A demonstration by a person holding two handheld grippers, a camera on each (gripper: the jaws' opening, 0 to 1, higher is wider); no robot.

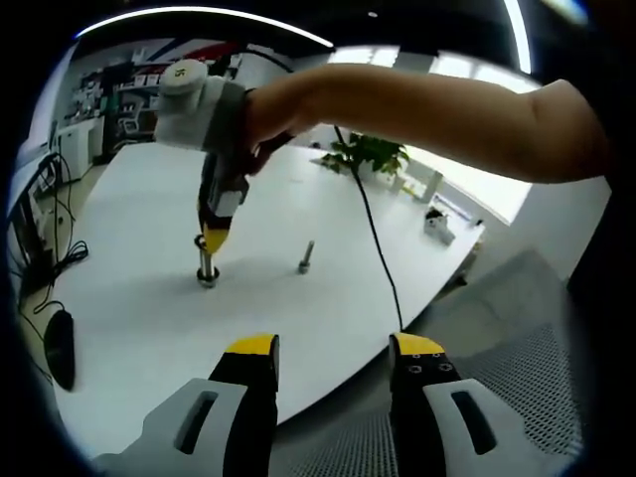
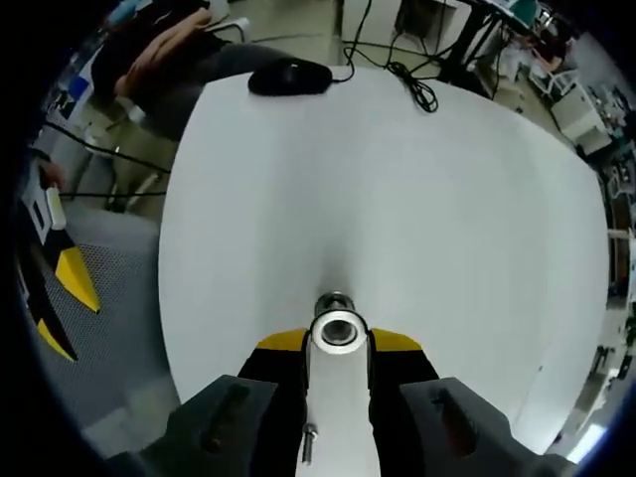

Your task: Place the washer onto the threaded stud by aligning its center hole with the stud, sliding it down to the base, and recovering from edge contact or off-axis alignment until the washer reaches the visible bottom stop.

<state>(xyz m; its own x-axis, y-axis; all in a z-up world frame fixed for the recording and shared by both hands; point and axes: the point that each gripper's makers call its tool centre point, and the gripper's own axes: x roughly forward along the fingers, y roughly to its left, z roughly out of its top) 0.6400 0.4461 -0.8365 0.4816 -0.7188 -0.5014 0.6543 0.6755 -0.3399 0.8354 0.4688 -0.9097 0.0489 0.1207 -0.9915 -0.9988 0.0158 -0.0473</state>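
Observation:
A threaded stud (image 1: pixel 207 266) stands upright on the white table (image 1: pixel 129 229). My right gripper (image 1: pixel 214 237), held by a person's hand, points down at the stud's top. In the right gripper view, a silver washer (image 2: pixel 338 331) sits between the yellow tips of the right gripper (image 2: pixel 338 343), which is shut on it, and the stud's top (image 2: pixel 336 299) shows just past the ring. My left gripper (image 1: pixel 333 350) hovers off the table's near edge, open and holding nothing.
A second small stud (image 1: pixel 305 258) stands to the right of the first and shows low between the right jaws (image 2: pixel 309 443). A black mouse (image 2: pixel 290 77) and cables lie at the table's end. A plant (image 1: pixel 368 154) stands far back.

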